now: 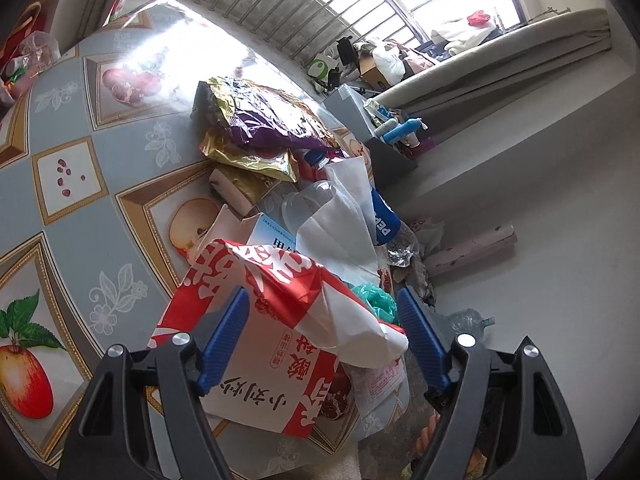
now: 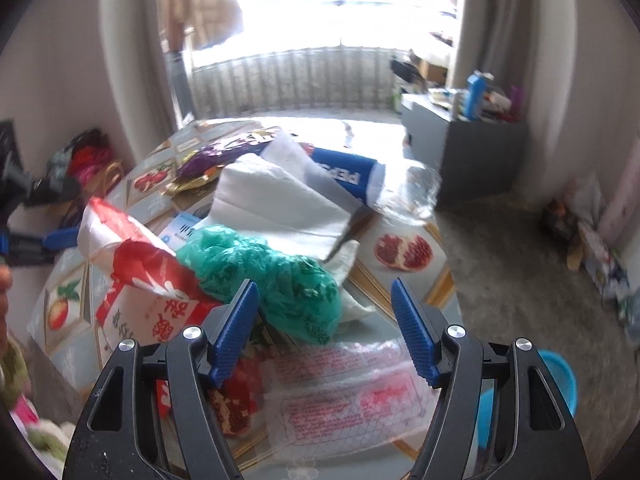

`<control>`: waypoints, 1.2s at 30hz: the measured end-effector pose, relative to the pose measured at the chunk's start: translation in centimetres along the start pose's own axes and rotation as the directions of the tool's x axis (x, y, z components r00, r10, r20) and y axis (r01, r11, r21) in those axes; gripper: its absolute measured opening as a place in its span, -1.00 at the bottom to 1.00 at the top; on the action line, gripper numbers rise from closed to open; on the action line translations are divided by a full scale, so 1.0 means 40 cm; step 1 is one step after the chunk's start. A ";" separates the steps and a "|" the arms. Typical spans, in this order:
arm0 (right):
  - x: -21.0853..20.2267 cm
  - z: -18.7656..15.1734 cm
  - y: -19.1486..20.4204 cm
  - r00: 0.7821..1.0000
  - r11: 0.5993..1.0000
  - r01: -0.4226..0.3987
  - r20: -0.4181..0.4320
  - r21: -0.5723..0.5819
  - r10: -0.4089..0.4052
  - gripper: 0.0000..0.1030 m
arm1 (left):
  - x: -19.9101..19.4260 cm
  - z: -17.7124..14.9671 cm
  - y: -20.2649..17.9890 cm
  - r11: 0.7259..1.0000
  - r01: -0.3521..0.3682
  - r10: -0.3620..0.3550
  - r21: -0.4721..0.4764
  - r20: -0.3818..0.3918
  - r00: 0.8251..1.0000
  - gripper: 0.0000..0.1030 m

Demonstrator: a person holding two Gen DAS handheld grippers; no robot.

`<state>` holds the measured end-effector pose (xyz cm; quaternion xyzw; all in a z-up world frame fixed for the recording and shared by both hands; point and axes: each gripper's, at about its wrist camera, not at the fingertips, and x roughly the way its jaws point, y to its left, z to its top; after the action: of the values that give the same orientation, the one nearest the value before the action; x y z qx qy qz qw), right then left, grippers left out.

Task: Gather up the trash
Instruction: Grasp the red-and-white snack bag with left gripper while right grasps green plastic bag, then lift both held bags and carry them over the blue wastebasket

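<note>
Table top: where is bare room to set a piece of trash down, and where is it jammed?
Free: the tablecloth beside the purple snack bag, away from the heap, and the patch by the pomegranate print, past the green plastic bag. Crowded: the strip from the red-and-white carton through the tissue to the Pepsi bottle.

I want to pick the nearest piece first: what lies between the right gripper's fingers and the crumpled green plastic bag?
In the right wrist view the right gripper stands open just short of the green plastic bag; only a clear printed wrapper lies flat under its fingers.

Left hand-held gripper (image 1: 324, 336) straddles red-white carton (image 1: 264, 344).
</note>
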<state>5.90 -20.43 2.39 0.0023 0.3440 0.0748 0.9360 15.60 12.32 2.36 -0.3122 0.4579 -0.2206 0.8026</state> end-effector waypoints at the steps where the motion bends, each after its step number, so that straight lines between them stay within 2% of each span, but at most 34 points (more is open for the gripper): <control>1: 0.006 0.002 0.005 1.000 0.999 -0.024 -0.001 -0.033 0.023 0.26 | 0.003 0.002 0.004 1.000 -0.002 0.002 -0.010 -0.003 1.000 0.39; 6: 0.046 0.008 0.019 0.993 0.979 -0.118 -0.039 -0.166 0.113 0.31 | 0.026 0.007 0.032 0.997 -0.006 0.003 -0.072 -0.033 0.999 0.14; 8: 0.058 0.011 0.023 0.989 0.968 -0.148 -0.049 -0.201 0.141 0.32 | 0.028 0.007 0.038 0.997 -0.001 -0.002 -0.081 -0.034 0.999 0.12; 15: 0.124 0.003 0.040 0.979 0.940 -0.190 -0.121 -0.282 0.161 0.31 | 0.024 0.014 0.035 0.997 0.011 -0.013 -0.077 -0.029 0.999 -0.08; 17: 0.129 -0.001 0.040 0.978 0.939 -0.193 -0.131 -0.285 0.162 0.14 | 0.022 0.013 0.034 0.997 0.015 -0.017 -0.074 -0.027 0.999 -0.13; 19: 0.124 -0.004 0.045 0.978 0.937 -0.193 -0.133 -0.292 0.160 -0.13 | 0.017 0.012 0.032 0.997 0.015 -0.017 -0.069 -0.024 1.000 -0.15; 20: 0.119 -0.004 0.045 0.979 0.936 -0.191 -0.130 -0.296 0.159 -0.19 | 0.015 0.012 0.032 0.998 0.013 -0.015 -0.067 -0.023 1.000 -0.18; 21: 0.112 -0.004 0.043 0.979 0.936 -0.189 -0.125 -0.297 0.158 -0.38 | 0.013 0.010 0.032 0.998 0.010 -0.011 -0.064 -0.022 1.000 -0.27; 23: 0.100 -0.001 0.039 0.980 0.939 -0.188 -0.117 -0.287 0.160 -0.39 | 0.012 0.008 0.036 0.997 0.013 -0.015 -0.070 -0.029 0.999 -0.40; 30: 0.056 0.004 0.044 0.984 0.945 -0.178 -0.067 -0.275 0.165 -0.46 | -0.018 -0.009 0.042 0.996 0.044 -0.045 -0.076 -0.006 0.999 -0.45; 36: -0.010 0.025 0.034 0.986 0.963 -0.164 0.006 -0.213 0.169 -0.47 | -0.069 -0.023 0.013 0.996 0.080 -0.079 -0.033 0.027 0.997 -0.47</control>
<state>6.04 -19.09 3.50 -0.0675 0.3214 0.1895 0.9253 13.50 14.16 3.29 -0.3465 0.4386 -0.2406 0.7935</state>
